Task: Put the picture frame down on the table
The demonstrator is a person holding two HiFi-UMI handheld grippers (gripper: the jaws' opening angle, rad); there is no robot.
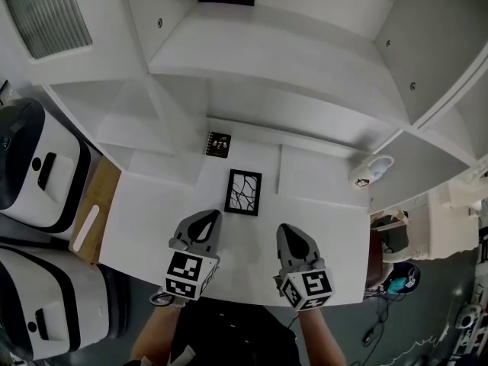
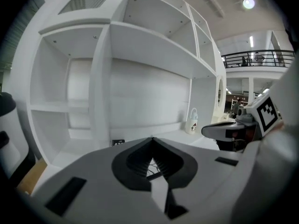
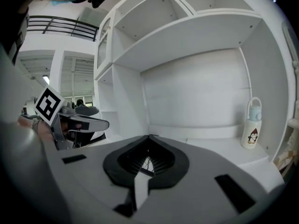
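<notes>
Both tongs sit closest, side by side: left gripper [image 1: 207,219] and right gripper [image 1: 287,233], each with jaws pressed together on nothing. Ahead of them rises the white shelf unit [image 1: 267,59]; under them runs the table [image 1: 145,216]. Just beyond and between their tips, the picture frame [image 1: 243,192] appears to lie flat. It looks light, stiff, probably glazed and breakable; pinch its thin black border on opposite long sides. Far right stands a bottle [image 1: 371,170]; beyond the frame, a black card [image 1: 218,144].
</notes>
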